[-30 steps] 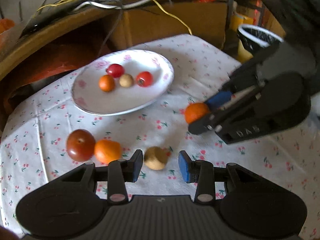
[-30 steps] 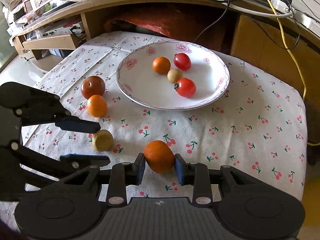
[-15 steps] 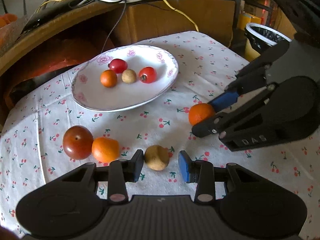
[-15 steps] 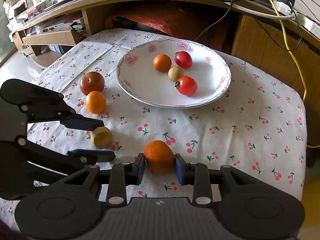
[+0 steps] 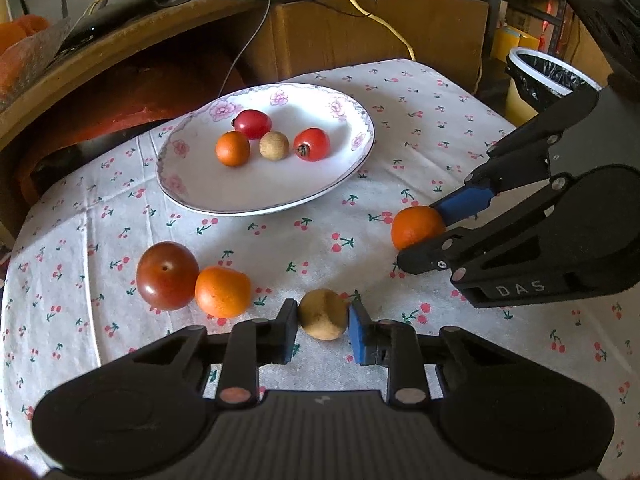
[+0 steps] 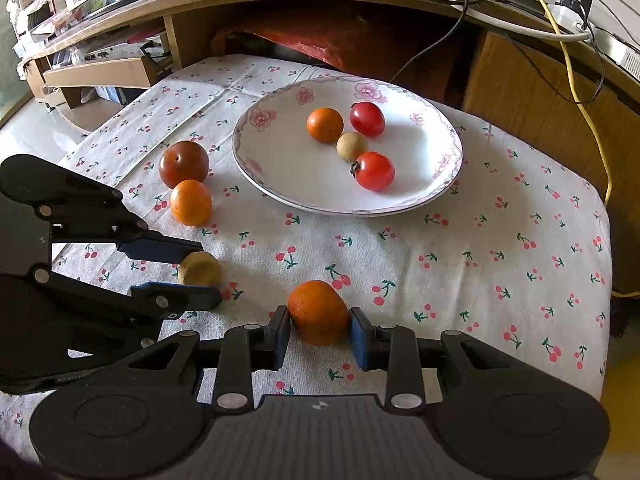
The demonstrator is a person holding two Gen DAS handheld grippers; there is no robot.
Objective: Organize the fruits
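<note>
A cherry-print tablecloth (image 6: 500,248) covers the table, and toward its far edge sits the white flowered plate (image 6: 280,168). Both grippers work along the near edge. The right gripper (image 6: 319,334) has its two blue-padded fingers brought in around an orange (image 6: 318,312): each pad looks to be touching a side of the fruit, which rests on the cloth at the near edge, about midway along it. The left gripper (image 5: 323,330) brackets a tan round fruit (image 5: 323,314) the same way, jaws narrowed to the fruit's width, the right pad against it and the left pad touching or a hair off; I cannot tell which. That fruit lies on the cloth at the near edge, left of the orange.

Toward the left edge, a dark red tomato (image 6: 184,164) and a second orange (image 6: 191,203) sit touching each other, between the plate and the left gripper.

On the plate, four small pieces cluster toward its far side: a small orange (image 6: 325,125), a red cherry tomato (image 6: 367,119) beside it, a small tan fruit (image 6: 351,147) just in front, and another red cherry tomato (image 6: 374,171) nearest the near rim, stem pointing left.
</note>
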